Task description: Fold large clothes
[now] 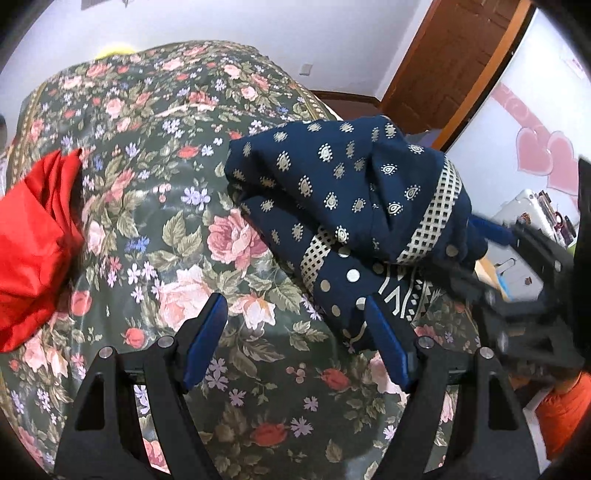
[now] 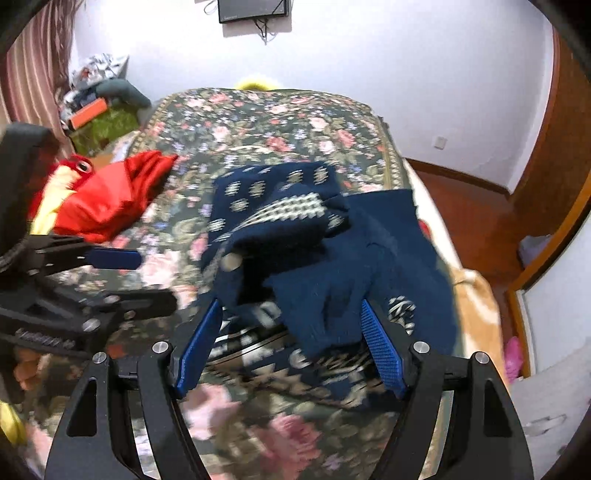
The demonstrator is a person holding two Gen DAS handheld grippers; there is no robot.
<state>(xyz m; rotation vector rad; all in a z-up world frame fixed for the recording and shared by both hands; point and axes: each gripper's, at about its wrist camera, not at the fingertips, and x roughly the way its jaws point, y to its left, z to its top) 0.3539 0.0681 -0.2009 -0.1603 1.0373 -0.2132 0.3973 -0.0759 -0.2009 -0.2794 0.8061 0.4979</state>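
**Two grippers over a crumpled blue garment on a flowered bed**

Though we look for writing, we find almost none we can read: the left gripper's black frame carries a pale line of lettering in the right wrist view, too blurred to make out, and the dark screen [image 2: 253,11] on the far wall shows no legible mark.

We hold the left gripper [image 1: 295,314] tilted steeply down over the bedspread [image 1: 166,206], a dark green cover printed with pink and red roses. Its blue fingers [image 1: 207,339] stand well apart with only bedspread between them; the right-hand finger sits just at the near edge of the blue garment [image 1: 343,199], and we cannot tell whether it touches the cloth.

We hold the right gripper [image 2: 291,325] angled down as well, from the right side of the bed. Its fingers [image 2: 380,350] are also spread wide, and a loose fold of the blue garment lies between them without either pad pressing on it. In the left wrist view this gripper shows as a blurred black shape at the right edge.

The blue garment, navy with pale teardrop prints, a checked band and round dots, lies bunched in a heap on the right half of the bed, partly over its right edge. A red garment [image 1: 33,240] lies crumpled at the bed's left side, well apart from the blue one. A wooden door [image 1: 450,55] stands at the far right.
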